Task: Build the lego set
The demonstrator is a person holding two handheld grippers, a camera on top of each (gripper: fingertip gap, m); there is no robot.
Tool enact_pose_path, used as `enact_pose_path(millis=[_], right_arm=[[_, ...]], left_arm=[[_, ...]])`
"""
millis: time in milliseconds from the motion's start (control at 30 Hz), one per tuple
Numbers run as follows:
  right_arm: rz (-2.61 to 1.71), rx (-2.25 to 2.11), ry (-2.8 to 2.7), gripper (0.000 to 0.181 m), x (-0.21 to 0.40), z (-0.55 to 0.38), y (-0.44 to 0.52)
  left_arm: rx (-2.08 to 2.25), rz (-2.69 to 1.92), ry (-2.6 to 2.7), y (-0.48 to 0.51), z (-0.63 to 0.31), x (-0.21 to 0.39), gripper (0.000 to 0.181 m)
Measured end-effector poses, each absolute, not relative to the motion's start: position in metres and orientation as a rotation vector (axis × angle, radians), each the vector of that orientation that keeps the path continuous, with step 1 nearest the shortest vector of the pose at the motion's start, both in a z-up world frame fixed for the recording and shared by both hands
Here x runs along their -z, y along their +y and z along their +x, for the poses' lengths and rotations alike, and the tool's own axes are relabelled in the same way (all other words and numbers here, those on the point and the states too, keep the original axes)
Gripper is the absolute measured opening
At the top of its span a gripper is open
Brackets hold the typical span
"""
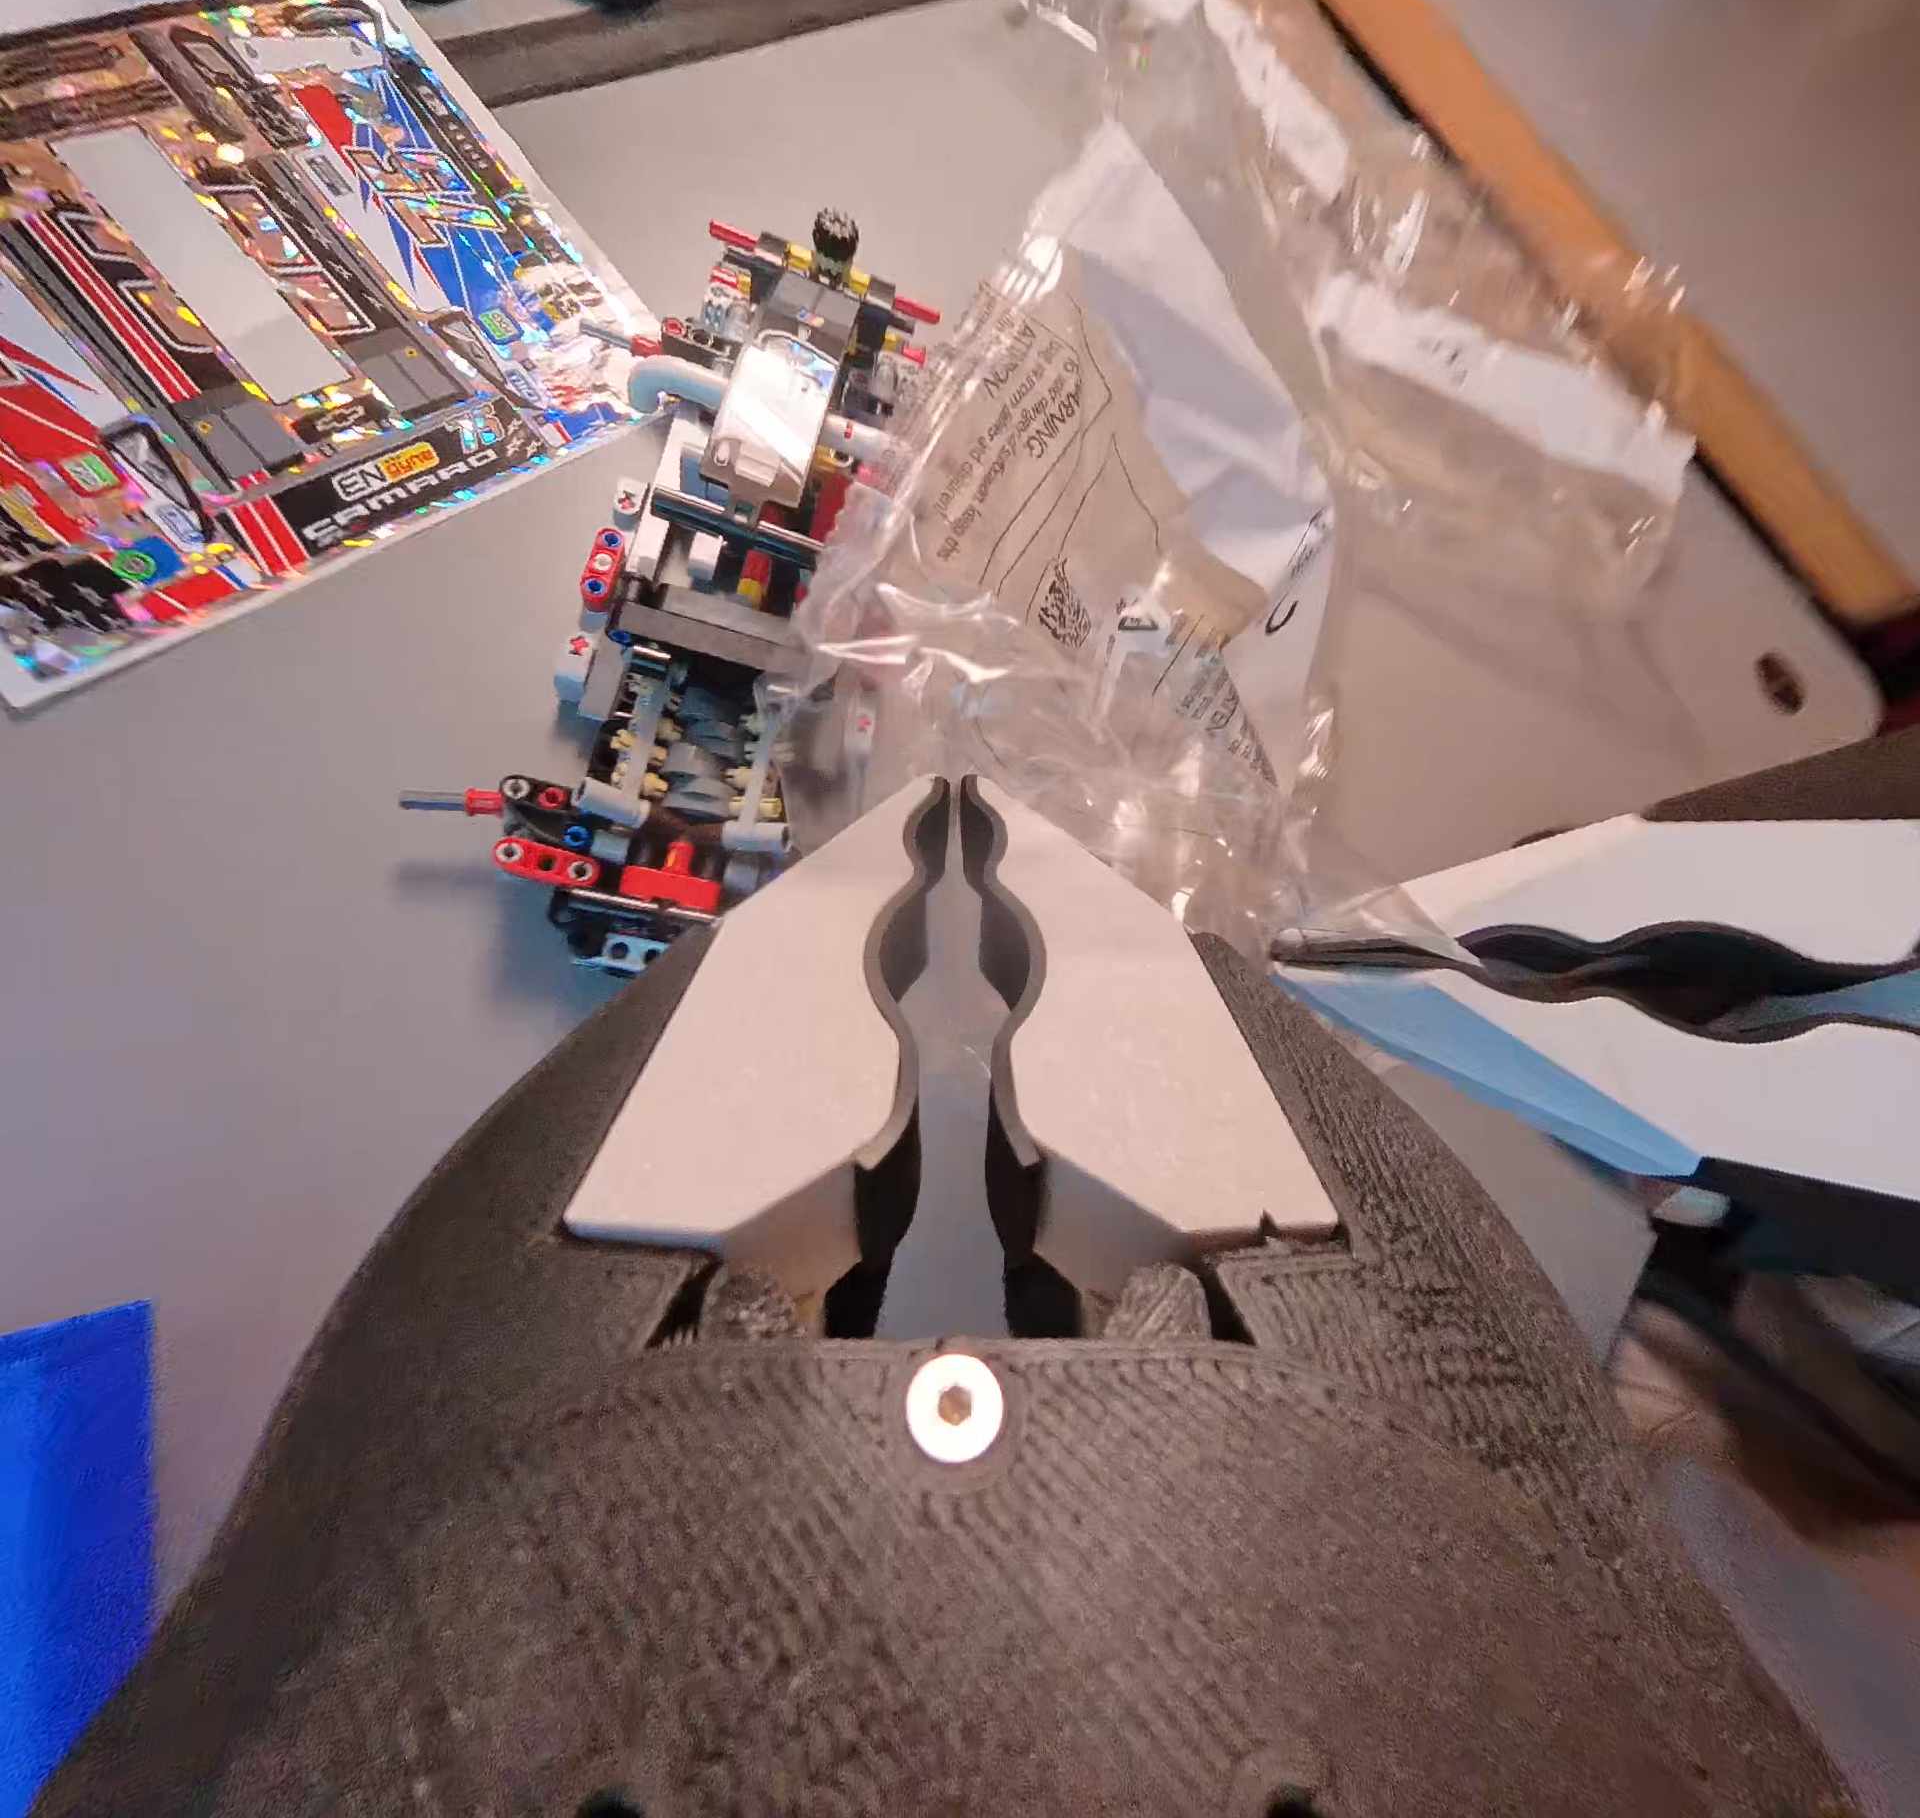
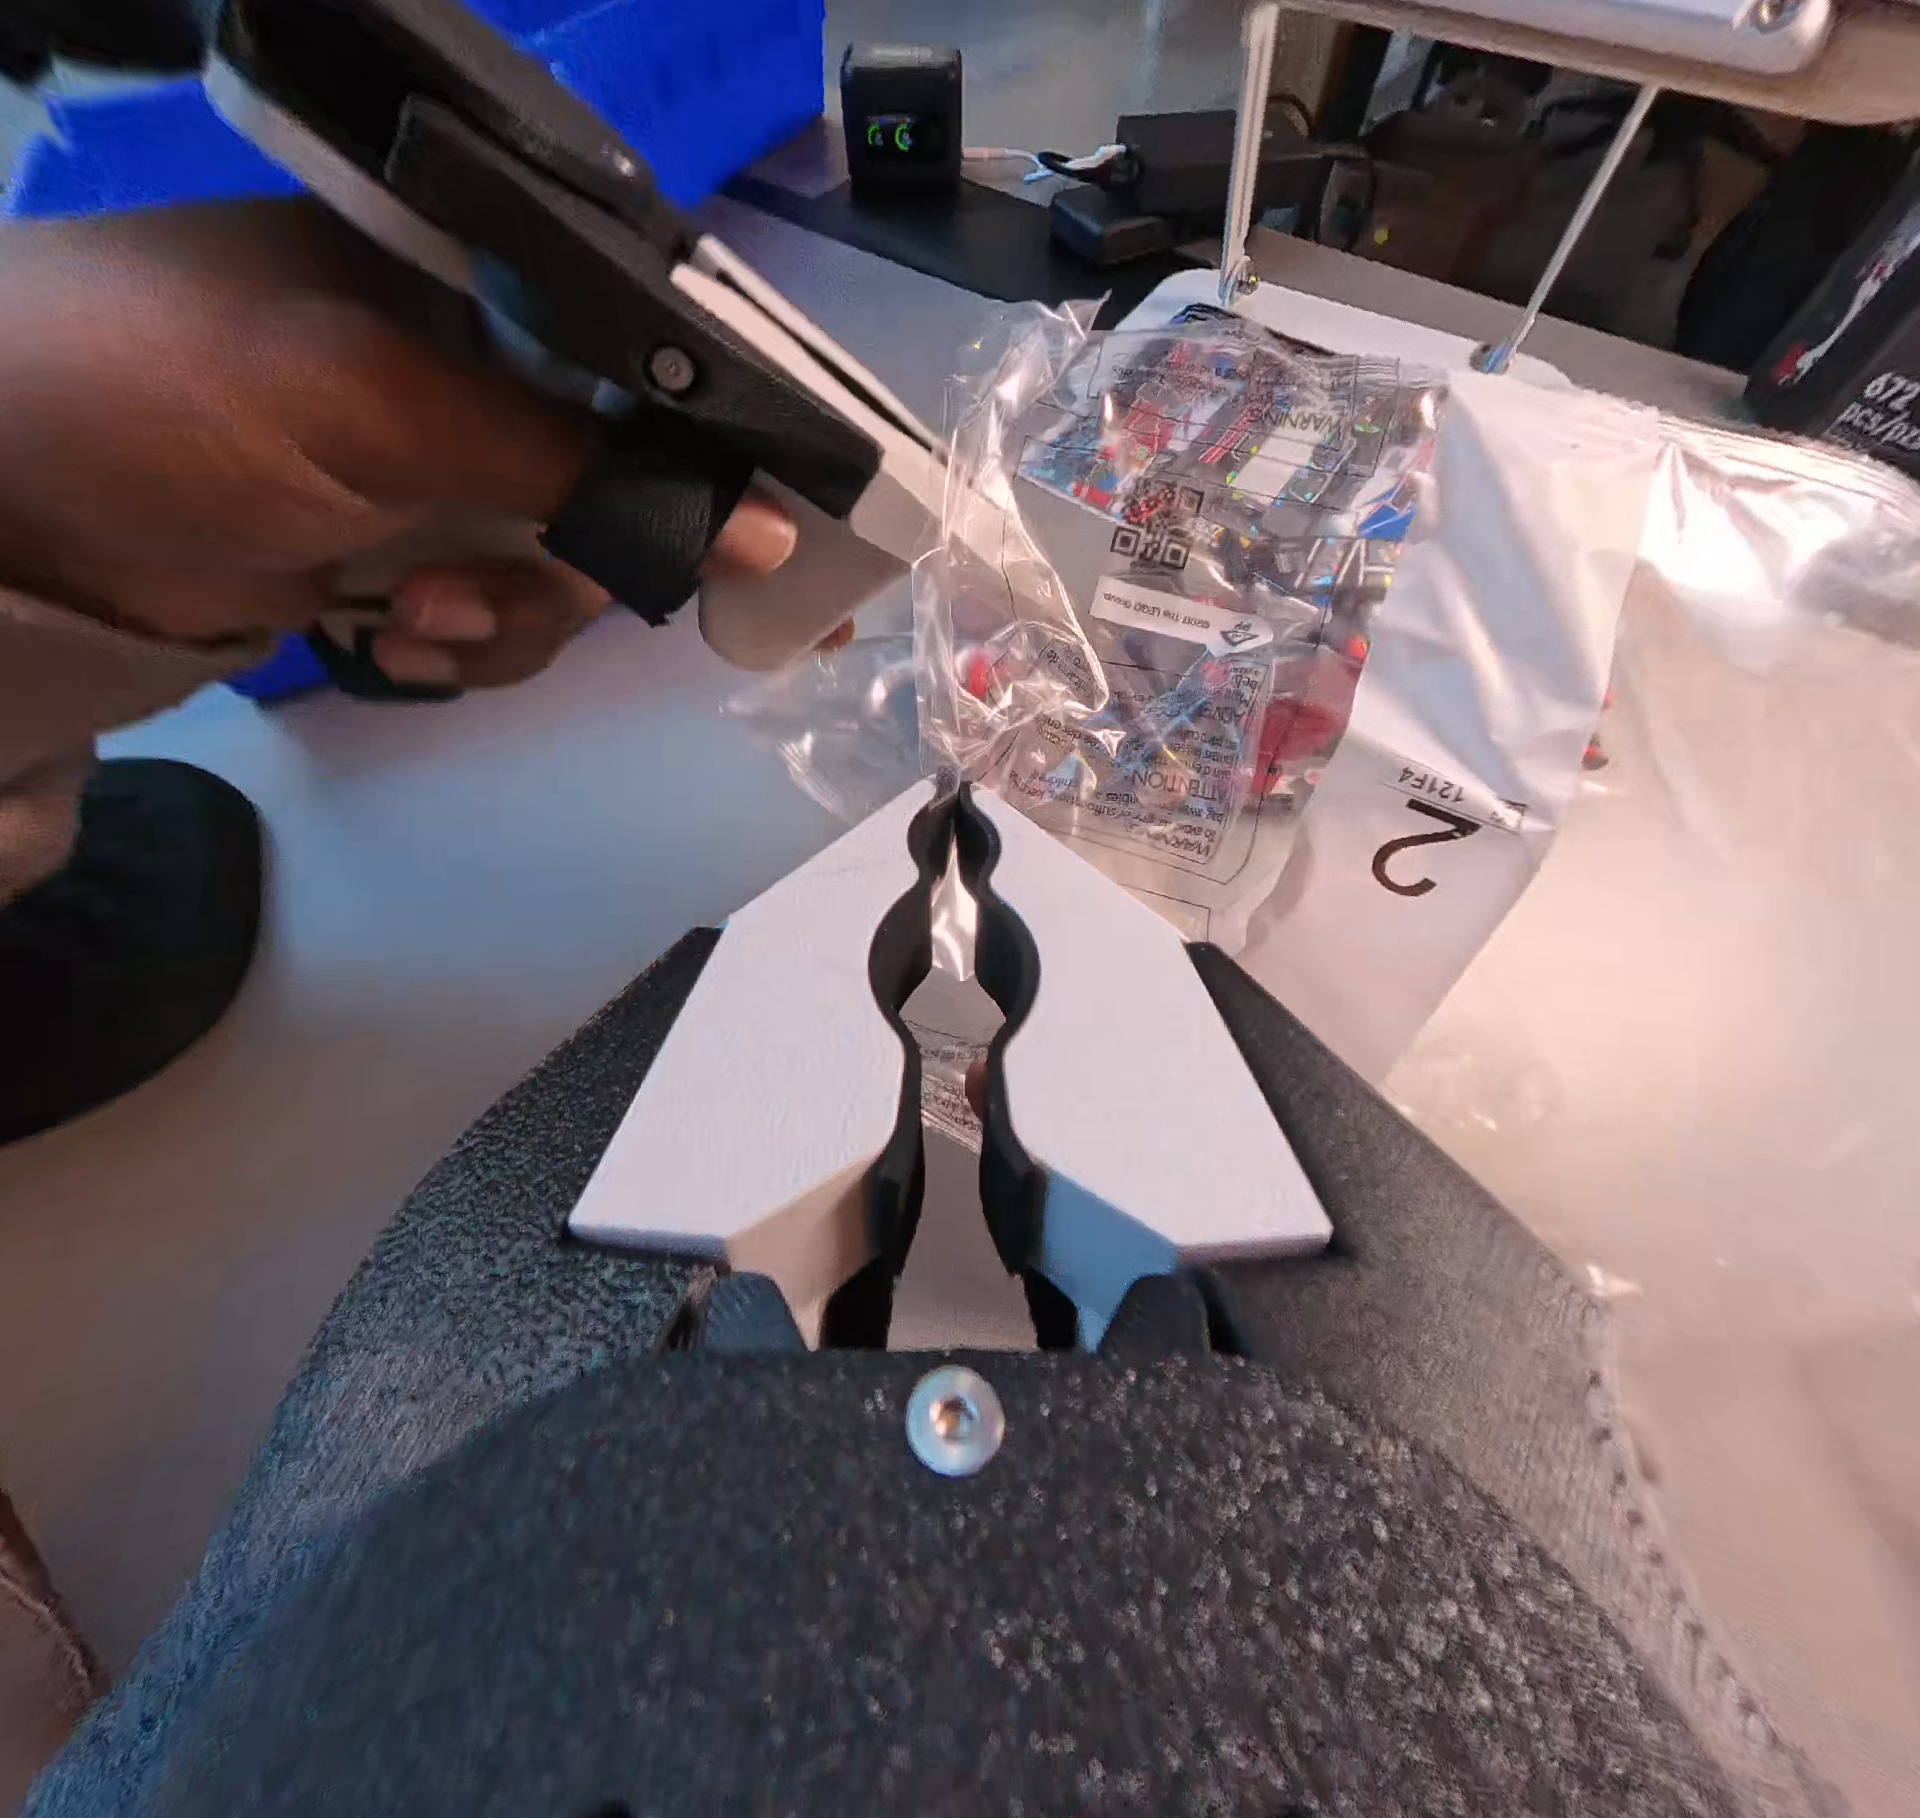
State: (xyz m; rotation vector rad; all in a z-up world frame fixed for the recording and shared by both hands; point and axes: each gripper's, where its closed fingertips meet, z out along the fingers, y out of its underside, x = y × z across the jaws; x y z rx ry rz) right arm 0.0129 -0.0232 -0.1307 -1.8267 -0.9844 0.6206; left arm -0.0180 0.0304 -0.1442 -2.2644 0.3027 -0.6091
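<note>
On the grey table (image 1: 260,885) by a half-built lego model (image 1: 717,563), left gripper (image 1: 954,781) and right gripper (image 2: 954,789) both pinch a clear plastic bag (image 2: 1174,563), held taut between them.

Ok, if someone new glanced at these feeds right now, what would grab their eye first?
Probably the crinkled clear plastic bag, held up between both claws: the left claw and right claw are each shut on an edge of it. Next, the half-built lego car on the grey table just left of the bag, and the shiny holographic sticker sheet lying at far left.
</note>
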Motion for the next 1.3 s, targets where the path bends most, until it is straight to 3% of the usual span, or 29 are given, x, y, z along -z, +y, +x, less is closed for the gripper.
enact_pose_path(millis=[100, 233, 333, 400, 500, 567, 967, 1100, 1300], right_arm=[[-1.863, -0.737, -0.867, 0.0, 0.129, 0.015, -0.017], [-1.878, -0.764, -0.802, 0.0, 0.127, 0.023, -0.007], [-1.883, -0.762, -0.778, 0.0, 0.124, 0.031, 0.0], [-1.882, -0.761, -0.768, 0.0, 0.122, 0.036, 0.003], [-1.876, -0.759, -0.763, 0.0, 0.119, 0.039, 0.005], [-1.869, -0.764, -0.768, 0.0, 0.117, 0.038, 0.004], [-1.865, -0.755, -0.854, 0.0, 0.118, 0.027, -0.012], [-1.871, -0.738, -0.805, 0.0, 0.114, 0.042, -0.002], [-1.86, -0.718, -0.753, 0.0, 0.086, 0.08, 0.016]], left_arm=[[0.811, -2.143, 0.079, 0.031, -0.009, 0.137, 0.009], [0.902, -2.042, 0.036, 0.02, 0.004, 0.126, 0.043], [0.912, -1.984, 0.122, 0.006, 0.004, 0.111, 0.051], [0.869, -1.946, 0.253, -0.005, 0.002, 0.103, 0.044], [0.707, -1.903, 0.57, -0.023, 0.003, 0.105, 0.012], [0.525, -1.897, 0.709, -0.025, 0.001, 0.113, 0.0], [0.011, -2.042, 0.858, 0.021, 0.005, 0.161, 0.0], [0.248, -1.924, 0.843, 0.003, 0.024, 0.135, 0.001], [0.778, -1.64, 0.7, -0.055, 0.017, 0.043, 0.013]])
